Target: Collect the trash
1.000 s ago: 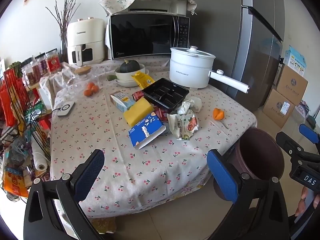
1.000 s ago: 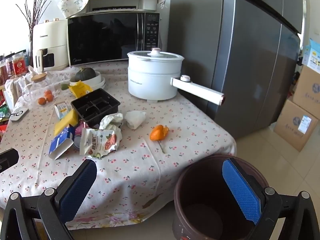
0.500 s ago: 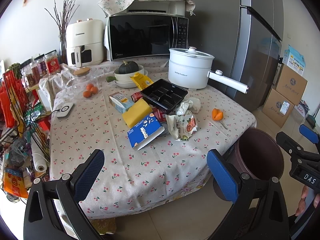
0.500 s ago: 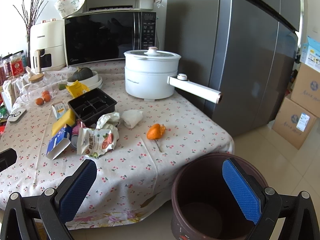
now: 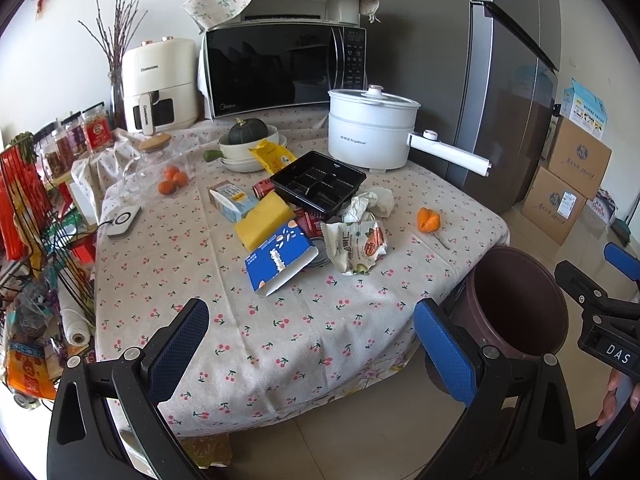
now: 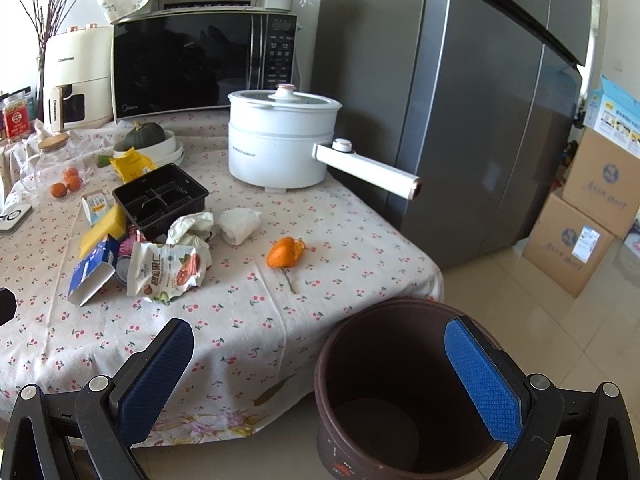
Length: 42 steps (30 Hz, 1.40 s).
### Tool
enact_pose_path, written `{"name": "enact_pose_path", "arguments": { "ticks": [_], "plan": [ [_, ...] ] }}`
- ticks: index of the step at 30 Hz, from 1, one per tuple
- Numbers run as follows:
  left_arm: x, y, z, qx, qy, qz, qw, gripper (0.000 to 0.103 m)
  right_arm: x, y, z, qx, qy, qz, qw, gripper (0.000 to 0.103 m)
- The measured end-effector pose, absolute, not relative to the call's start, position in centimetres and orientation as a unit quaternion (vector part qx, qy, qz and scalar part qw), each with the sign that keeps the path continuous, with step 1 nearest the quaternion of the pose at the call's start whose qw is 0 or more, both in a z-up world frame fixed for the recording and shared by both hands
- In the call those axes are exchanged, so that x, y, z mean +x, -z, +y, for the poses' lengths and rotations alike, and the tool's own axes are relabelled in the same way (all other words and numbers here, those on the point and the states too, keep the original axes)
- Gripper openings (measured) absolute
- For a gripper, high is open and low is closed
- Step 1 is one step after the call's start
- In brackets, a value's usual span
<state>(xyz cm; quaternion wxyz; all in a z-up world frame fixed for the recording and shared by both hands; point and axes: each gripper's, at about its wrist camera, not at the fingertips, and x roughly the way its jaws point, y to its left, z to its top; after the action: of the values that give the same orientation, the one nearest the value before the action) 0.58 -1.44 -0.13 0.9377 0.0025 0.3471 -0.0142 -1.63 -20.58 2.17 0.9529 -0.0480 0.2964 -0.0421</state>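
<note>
A heap of trash lies mid-table: a blue carton (image 5: 278, 258) (image 6: 91, 274), a crumpled snack bag (image 5: 354, 245) (image 6: 168, 270), a black plastic tray (image 5: 318, 184) (image 6: 161, 198), a yellow sponge-like block (image 5: 264, 220), crumpled tissue (image 6: 239, 225) and orange peel (image 5: 429, 220) (image 6: 285, 253). A dark brown bin (image 5: 520, 304) (image 6: 404, 384) stands on the floor at the table's near right corner. My left gripper (image 5: 312, 344) hangs open over the table's front edge. My right gripper (image 6: 320, 376) is open above the bin's rim. Both hold nothing.
At the back of the table (image 5: 280, 328) stand a microwave (image 5: 284, 68), an air fryer (image 5: 160, 84), a white electric pot (image 5: 370, 128) with its handle sticking right, and a bowl with a squash (image 5: 248, 140). A fridge (image 6: 480, 100) and cardboard boxes (image 6: 592, 216) are on the right, a cluttered rack (image 5: 32, 220) on the left.
Both views have drifted slightly back and up from the table. The grippers stay open and the trash has not moved.
</note>
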Motion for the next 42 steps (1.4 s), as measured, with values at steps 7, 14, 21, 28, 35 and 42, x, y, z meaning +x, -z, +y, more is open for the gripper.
{"name": "enact_pose_path", "arguments": {
  "ticks": [7,14,21,28,35,42],
  "plan": [
    [1.0,0.5,-2.6,0.007,0.020,0.348,0.937,0.103,-1.8,-2.1,-21.7,-0.046,0.049,0.302,0.951,0.103],
    [1.2,0.6,-3.9,0.012,0.025,0.348,0.937,0.103,-1.9,-2.3,-22.6,-0.039,0.051,0.304,0.951,0.103],
    [1.3,0.5,-5.0,0.019,0.025,0.342,0.939,0.103,-2.1,-2.6,-23.0,-0.034,0.050,0.301,0.952,0.103],
    [0.9,0.3,-5.2,0.023,0.021,0.327,0.945,0.103,-2.6,-3.0,-22.9,-0.046,0.021,0.273,0.961,0.103],
    [-0.6,-0.1,-5.6,0.034,0.012,0.295,0.955,0.103,-3.6,-3.0,-23.5,-0.054,0.012,0.252,0.966,0.103],
    [-1.7,-0.1,-5.7,0.023,-0.002,0.283,0.959,0.103,-4.8,-3.1,-24.3,-0.054,0.005,0.240,0.969,0.103]
  ]
}}
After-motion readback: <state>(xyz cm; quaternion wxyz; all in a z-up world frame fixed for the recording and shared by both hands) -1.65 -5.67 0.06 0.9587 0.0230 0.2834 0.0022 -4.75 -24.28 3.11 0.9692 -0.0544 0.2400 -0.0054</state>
